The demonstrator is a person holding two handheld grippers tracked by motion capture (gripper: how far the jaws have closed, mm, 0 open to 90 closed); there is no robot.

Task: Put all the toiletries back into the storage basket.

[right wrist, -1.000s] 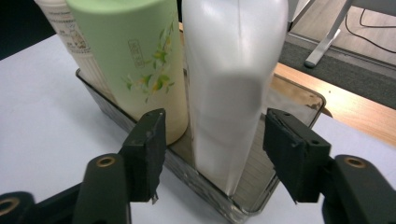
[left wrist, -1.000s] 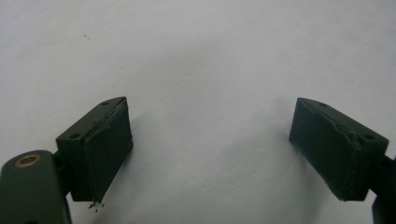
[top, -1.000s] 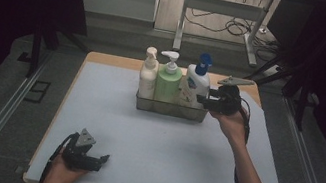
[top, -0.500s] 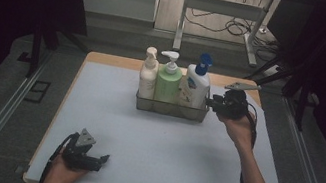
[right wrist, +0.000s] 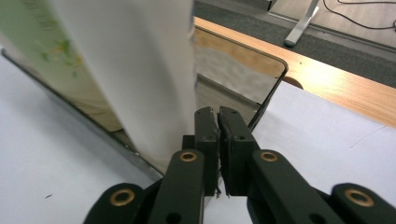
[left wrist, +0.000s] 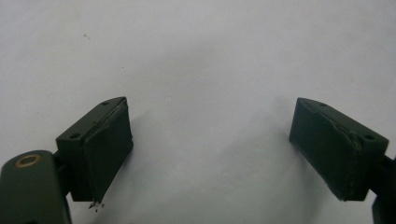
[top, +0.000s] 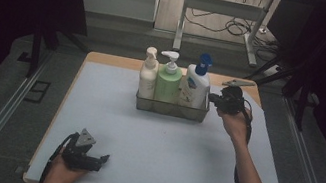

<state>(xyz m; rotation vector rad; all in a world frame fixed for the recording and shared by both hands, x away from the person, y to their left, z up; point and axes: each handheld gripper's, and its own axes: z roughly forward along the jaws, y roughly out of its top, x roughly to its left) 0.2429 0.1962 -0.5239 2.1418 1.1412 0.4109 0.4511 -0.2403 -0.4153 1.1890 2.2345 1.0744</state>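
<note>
Closed and lowered since the earlier frame, the right gripper (right wrist: 218,122) fingers meet at the end rim of the clear caddy (top: 171,108); whether the rim is pinched cannot be told. Any pull should be level, lest the white bottle (top: 195,85) tip. The left gripper (top: 99,158) rests wide open and empty on the bench (top: 161,147).

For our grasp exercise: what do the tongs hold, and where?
Right tongs, just closed, pinch the clear tray's end wall at its rim; left tongs hold nothing.
</note>
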